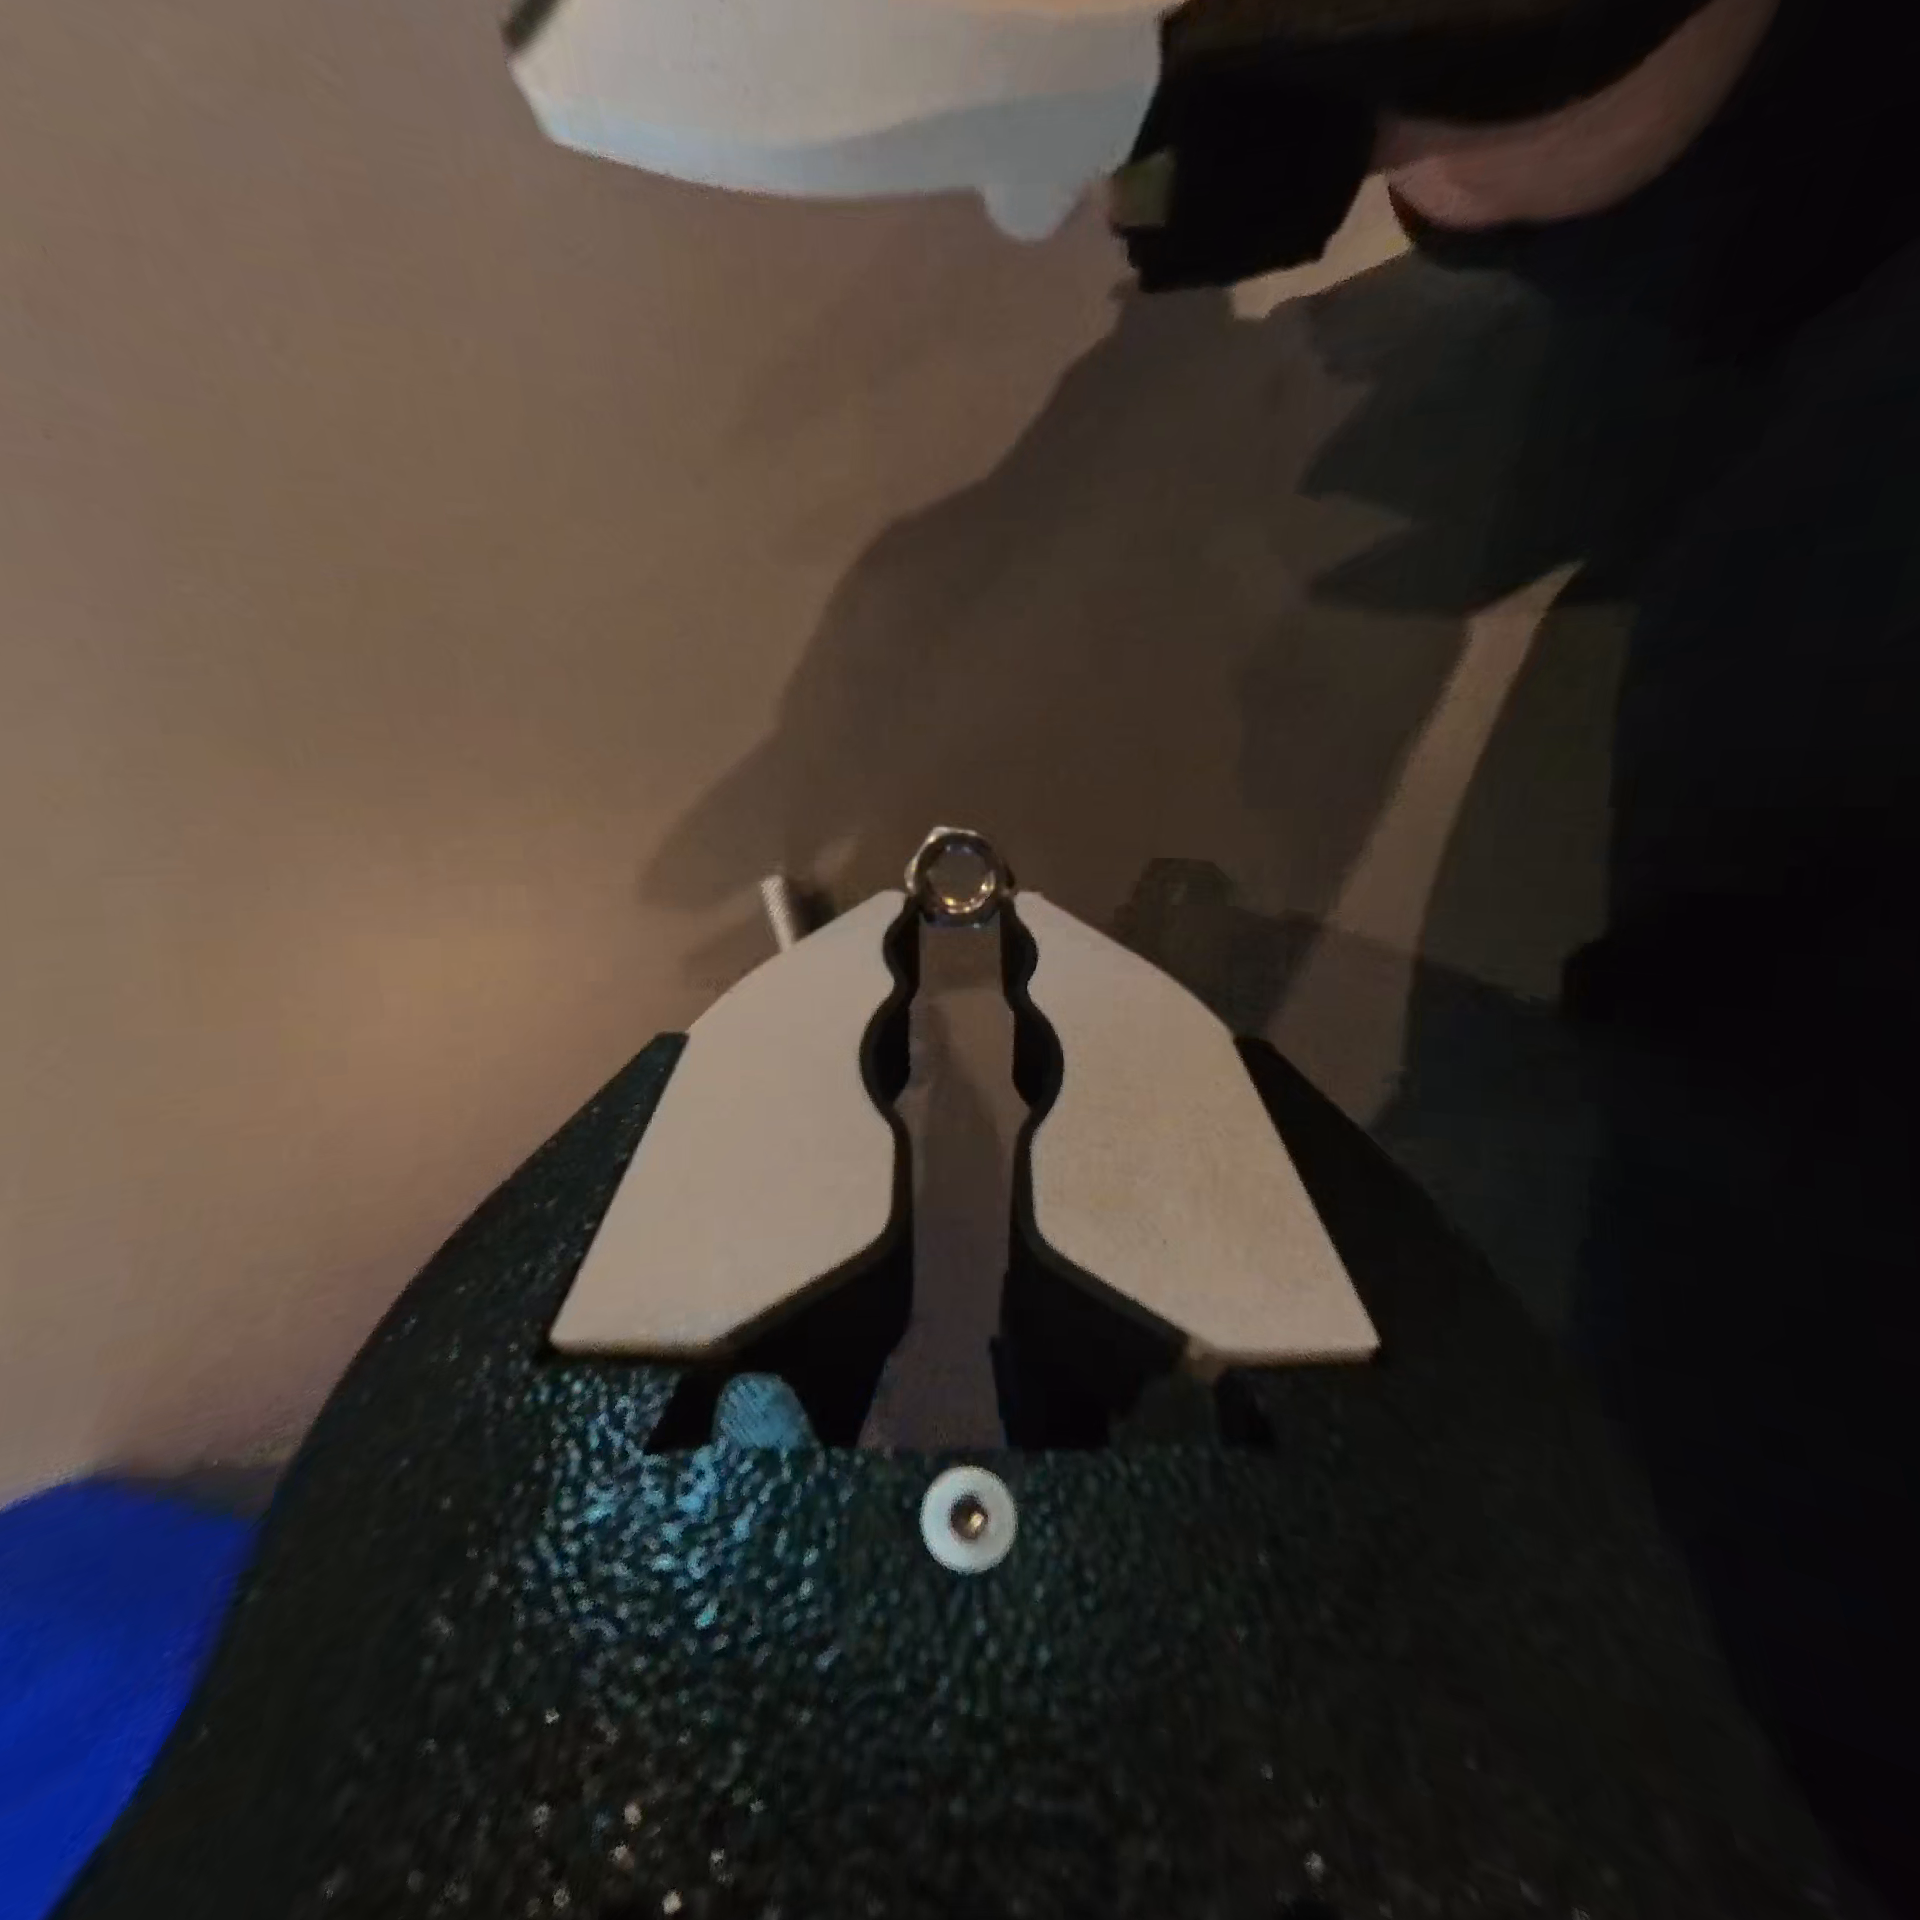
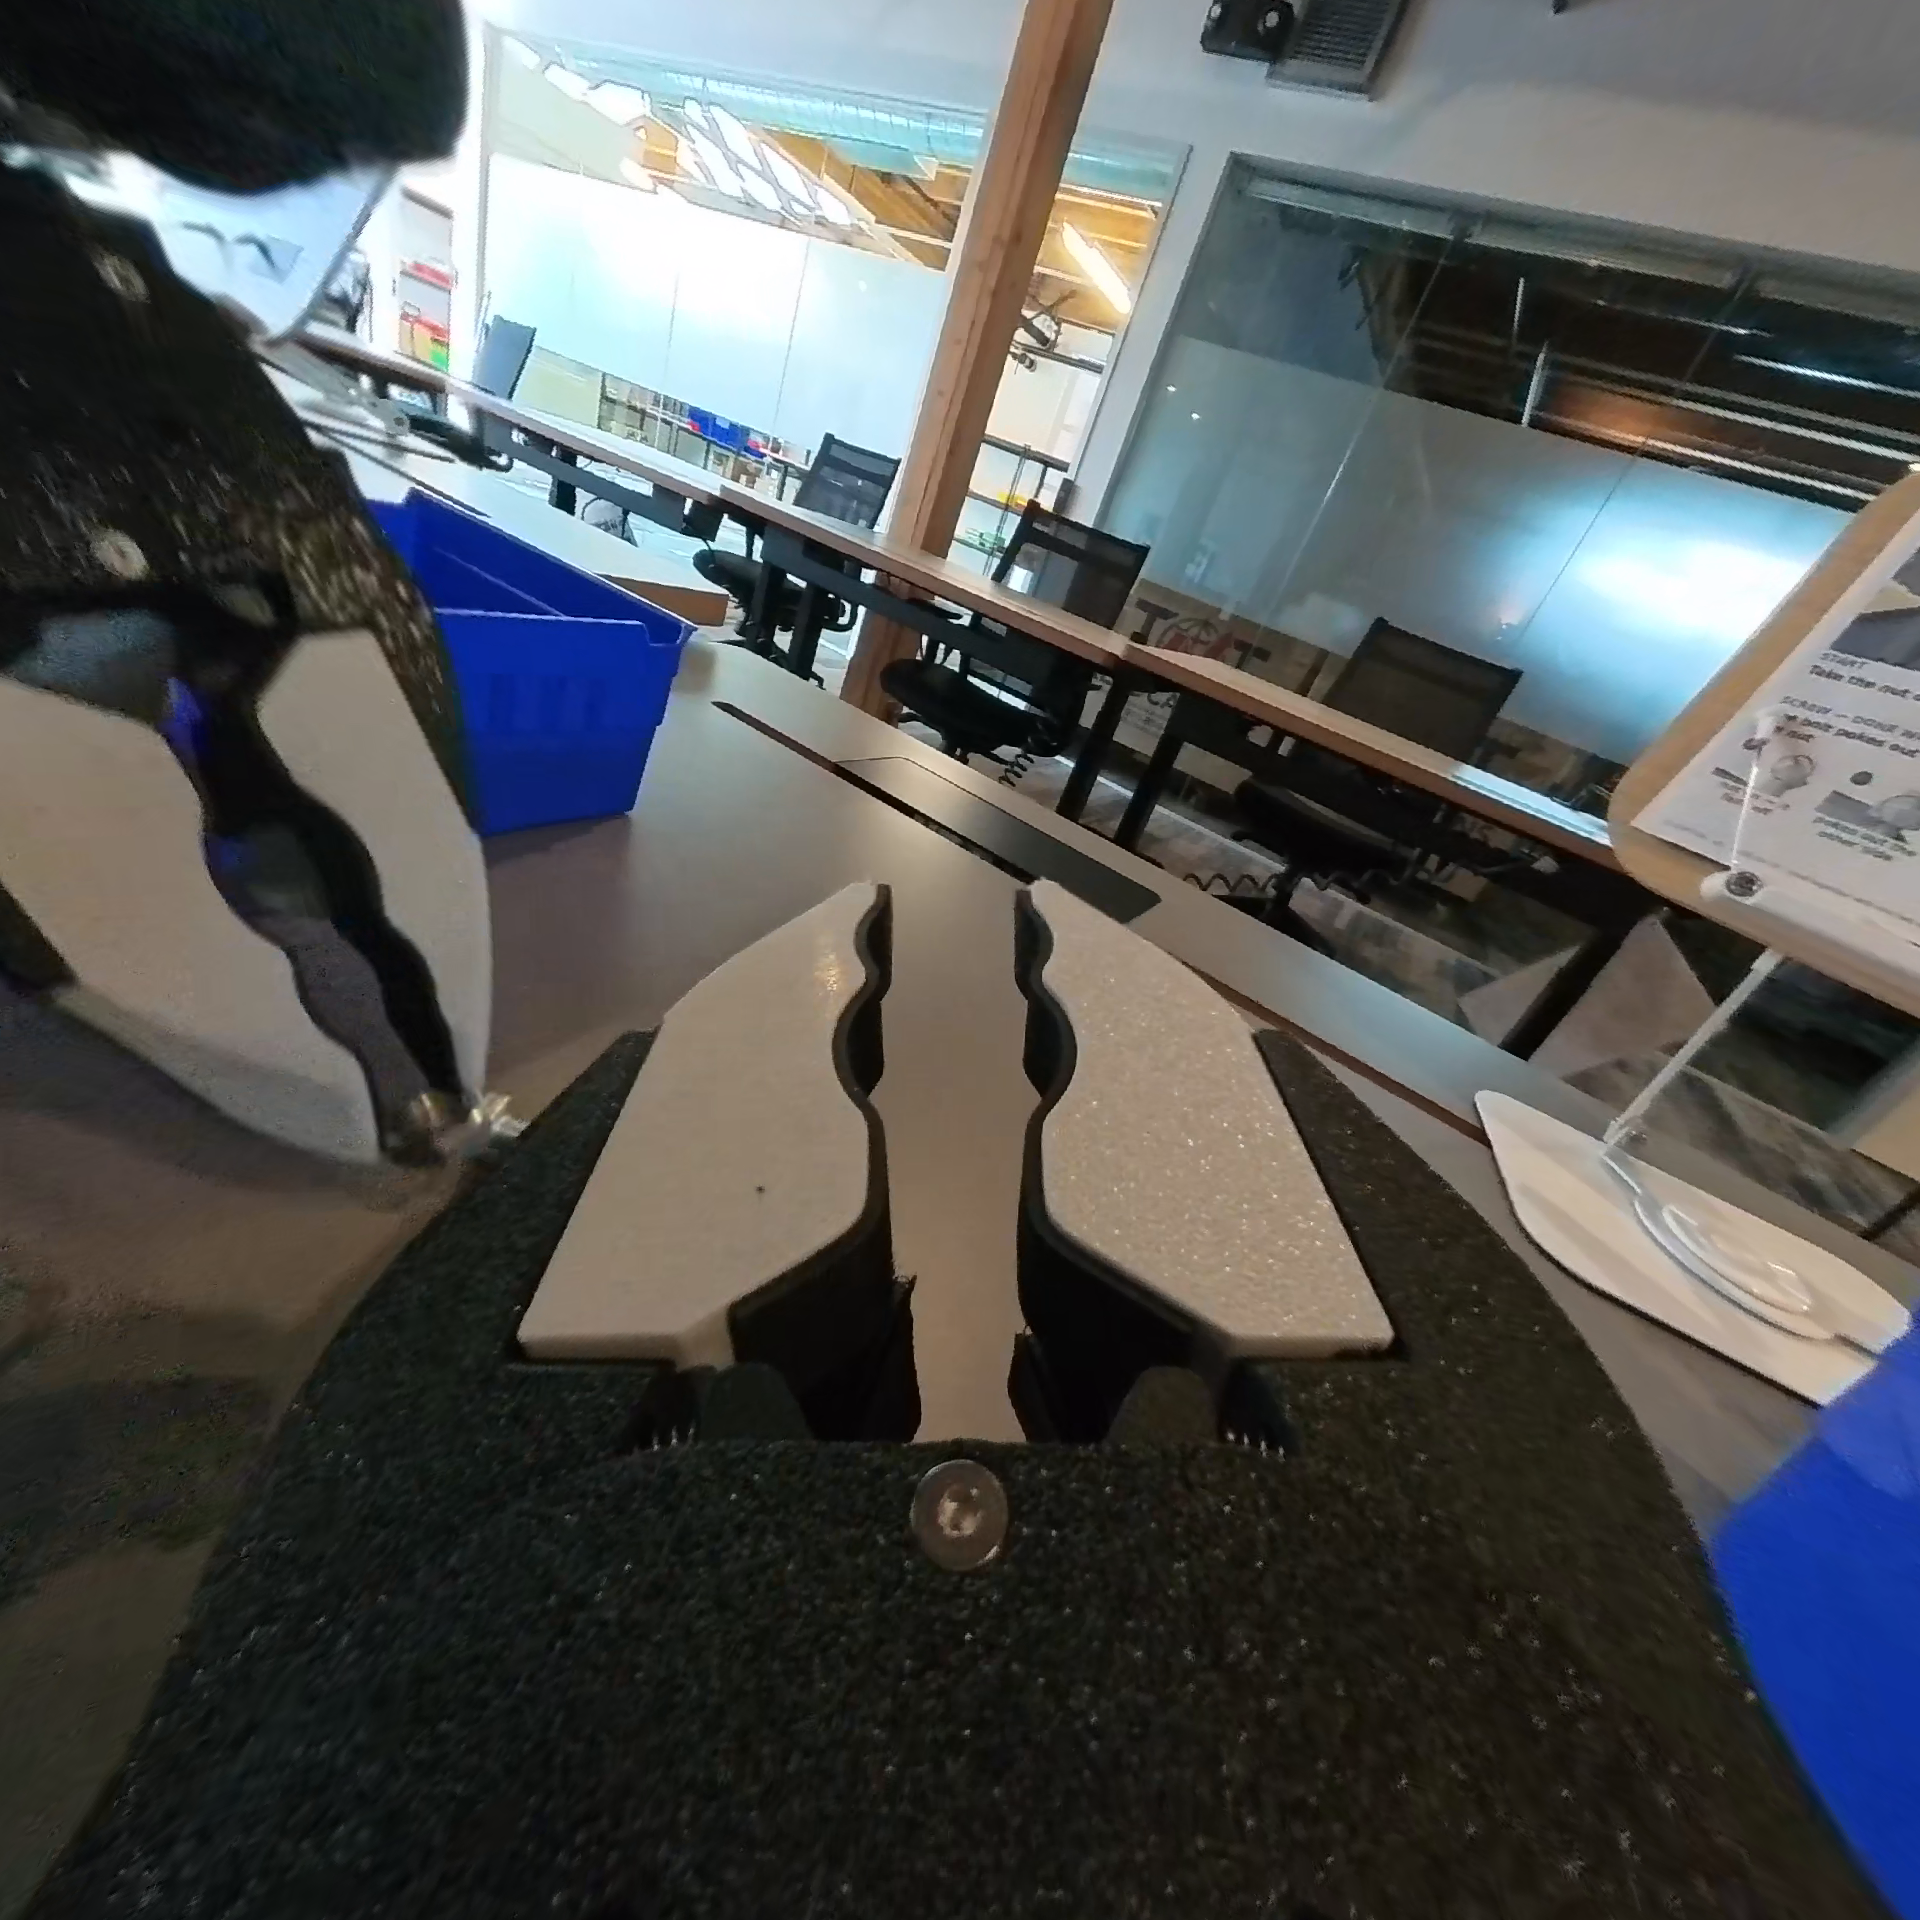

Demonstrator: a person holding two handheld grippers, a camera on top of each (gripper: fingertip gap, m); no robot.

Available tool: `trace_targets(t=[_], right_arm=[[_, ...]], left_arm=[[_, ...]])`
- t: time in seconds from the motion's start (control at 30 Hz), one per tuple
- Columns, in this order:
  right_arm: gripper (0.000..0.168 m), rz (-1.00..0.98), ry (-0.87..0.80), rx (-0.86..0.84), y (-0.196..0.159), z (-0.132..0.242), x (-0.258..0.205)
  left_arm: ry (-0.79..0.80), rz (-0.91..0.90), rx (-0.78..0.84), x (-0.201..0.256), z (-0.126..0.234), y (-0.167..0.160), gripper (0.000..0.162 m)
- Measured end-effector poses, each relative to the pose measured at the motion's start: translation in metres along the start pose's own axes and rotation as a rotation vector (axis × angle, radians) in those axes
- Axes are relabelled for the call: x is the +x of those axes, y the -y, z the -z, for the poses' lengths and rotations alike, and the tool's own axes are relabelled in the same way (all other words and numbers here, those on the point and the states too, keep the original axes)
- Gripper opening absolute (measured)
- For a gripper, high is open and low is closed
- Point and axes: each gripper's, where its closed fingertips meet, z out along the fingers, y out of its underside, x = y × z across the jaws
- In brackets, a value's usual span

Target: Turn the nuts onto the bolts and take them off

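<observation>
Between the left gripper's (image 1: 958, 906) pale fingertips sits one silver nut (image 1: 957, 884), pinched fast; one bolt (image 1: 777, 906) lies just beside on the tabletop (image 1: 312, 727). Right gripper (image 2: 951, 909) is parted, holding nothing. One blue bin (image 2: 551, 686) and one printed instruction sheet (image 2: 1808, 769) stand at opposite table edges.

A printed sheet (image 2: 1808, 769) with dark lines of writing and small pictures stands on a board at the right; faint lettering marks the glass wall (image 2: 1195, 665) behind; the left wrist view shows none.
</observation>
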Motion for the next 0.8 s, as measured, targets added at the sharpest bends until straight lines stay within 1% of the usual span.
trace_targets(t=[0.17,0.27,0.4,0.47,0.53,0.6,0.67,0.7,0.73,0.8], right_arm=[[0.022,-0.03,-0.042,-0.012,-0.002,0.002,0.01],[0.022,-0.053,-0.048,-0.009,-0.002,0.002,0.013],[0.022,-0.056,-0.049,-0.009,-0.002,0.002,0.013],[0.022,-0.055,-0.047,-0.011,-0.002,0.002,0.011],[0.022,-0.058,-0.043,-0.013,-0.002,0.001,0.01],[0.022,-0.06,-0.04,-0.013,-0.002,0.0,0.01],[0.022,-0.063,-0.035,-0.014,-0.002,0.0,0.009],[0.022,-0.065,-0.034,-0.014,-0.002,0.0,0.008],[0.022,-0.067,-0.031,-0.012,-0.002,0.001,0.008],[0.023,-0.068,-0.025,-0.011,-0.001,0.001,0.005]], left_arm=[[0.008,-0.002,-0.061,-0.002,-0.036,0.002,0.014],[-0.008,0.031,-0.086,-0.001,-0.049,0.001,0.014],[-0.052,0.058,-0.049,0.001,-0.054,0.001,0.014],[-0.05,0.069,-0.037,0.0,-0.053,0.0,0.021],[-0.055,0.088,-0.006,0.0,-0.048,0.002,0.024],[-0.002,0.108,0.035,-0.006,-0.039,0.005,0.025],[0.11,0.14,0.089,-0.022,-0.026,0.006,0.026],[0.182,0.164,0.125,-0.033,-0.018,0.007,0.033],[0.233,0.184,0.158,-0.041,-0.011,0.007,0.036],[0.26,0.242,0.176,-0.049,-0.006,0.003,0.039]])
